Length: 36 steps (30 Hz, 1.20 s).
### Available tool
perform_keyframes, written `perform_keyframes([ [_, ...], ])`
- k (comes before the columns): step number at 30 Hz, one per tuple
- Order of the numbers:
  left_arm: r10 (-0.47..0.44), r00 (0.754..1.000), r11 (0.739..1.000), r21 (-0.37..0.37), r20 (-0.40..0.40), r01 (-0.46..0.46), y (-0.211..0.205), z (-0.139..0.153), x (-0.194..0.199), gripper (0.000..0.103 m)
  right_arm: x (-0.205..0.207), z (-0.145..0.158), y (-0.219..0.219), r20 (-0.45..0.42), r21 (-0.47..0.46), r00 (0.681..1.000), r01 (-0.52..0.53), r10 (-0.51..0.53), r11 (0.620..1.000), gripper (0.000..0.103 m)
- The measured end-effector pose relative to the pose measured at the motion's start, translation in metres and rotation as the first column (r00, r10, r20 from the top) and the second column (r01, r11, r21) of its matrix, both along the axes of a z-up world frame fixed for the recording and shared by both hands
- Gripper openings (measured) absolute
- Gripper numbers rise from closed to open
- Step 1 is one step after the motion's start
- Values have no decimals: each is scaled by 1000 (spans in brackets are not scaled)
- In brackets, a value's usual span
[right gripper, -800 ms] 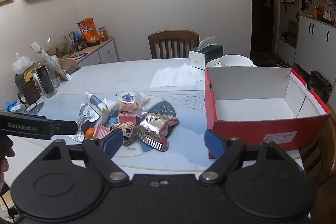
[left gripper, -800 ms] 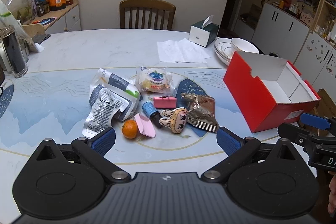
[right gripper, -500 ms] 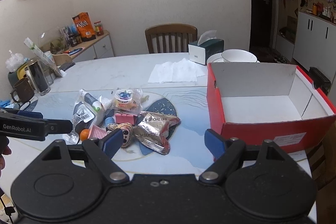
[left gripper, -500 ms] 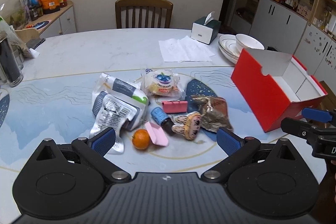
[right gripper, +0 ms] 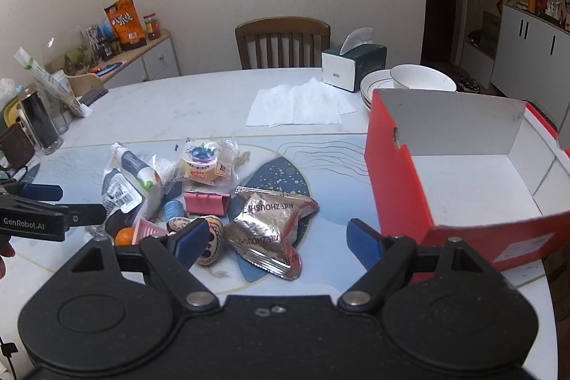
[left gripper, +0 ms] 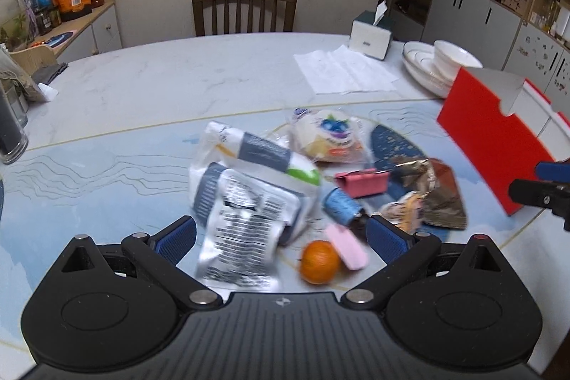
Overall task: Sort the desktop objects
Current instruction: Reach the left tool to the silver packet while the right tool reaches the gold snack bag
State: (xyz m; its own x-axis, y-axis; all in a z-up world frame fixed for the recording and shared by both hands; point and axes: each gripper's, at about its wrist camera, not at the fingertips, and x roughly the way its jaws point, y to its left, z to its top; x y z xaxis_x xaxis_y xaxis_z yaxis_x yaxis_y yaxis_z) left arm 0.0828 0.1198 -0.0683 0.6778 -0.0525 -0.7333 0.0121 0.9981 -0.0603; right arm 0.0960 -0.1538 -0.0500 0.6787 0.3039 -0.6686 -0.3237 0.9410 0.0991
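Blue-padded left gripper (left gripper: pixel 281 234) hangs wide open, empty, above a white printed foil pouch (left gripper: pixel 242 230) and a small orange fruit (left gripper: pixel 319 261). Right gripper (right gripper: pixel 278 243), jaws equally spread (nothing held), frames a crinkled silver snack packet (right gripper: pixel 270 230); the open red cardboard box (right gripper: pixel 399 180) sits just right of the pile.

A wooden chair (right gripper: pixel 283 41), tissue box (right gripper: pixel 352 66) and stacked bowls (right gripper: pixel 409 82) stand behind.

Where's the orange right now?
In the left wrist view the orange lies on the table at the near edge of the pile, touching the pink piece, right of the printed silver pouch.
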Motion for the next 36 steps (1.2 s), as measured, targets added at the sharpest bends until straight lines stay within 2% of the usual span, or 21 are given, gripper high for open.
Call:
perform_keyframes([
  [6, -32, 998, 999, -6, -47, 31, 22, -18, 17, 102, 22, -14, 15, -42, -29, 999, 22, -23, 999, 84],
  [10, -73, 995, 997, -8, -64, 72, 26, -25, 25, 102, 38, -23, 24, -77, -29, 996, 35, -38, 999, 84],
  [19, -100, 990, 994, -42, -101, 96, 40, -38, 40, 102, 68, -37, 36, -155, -20, 985, 77, -80, 997, 84],
  [26, -100, 986, 993, -76, -133, 90, 48, -48, 44, 93, 82, -47, 40, -201, -14, 975, 94, -95, 995, 82],
  [29, -103, 985, 992, -88, -140, 91, 49, -50, 45, 84, 85, -51, 41, -219, -9, 971, 98, -98, 995, 82],
  [36, -107, 984, 990, -102, -139, 94, 48, -49, 47, 70, 91, -61, 43, -249, -26, 962, 114, -117, 993, 82],
])
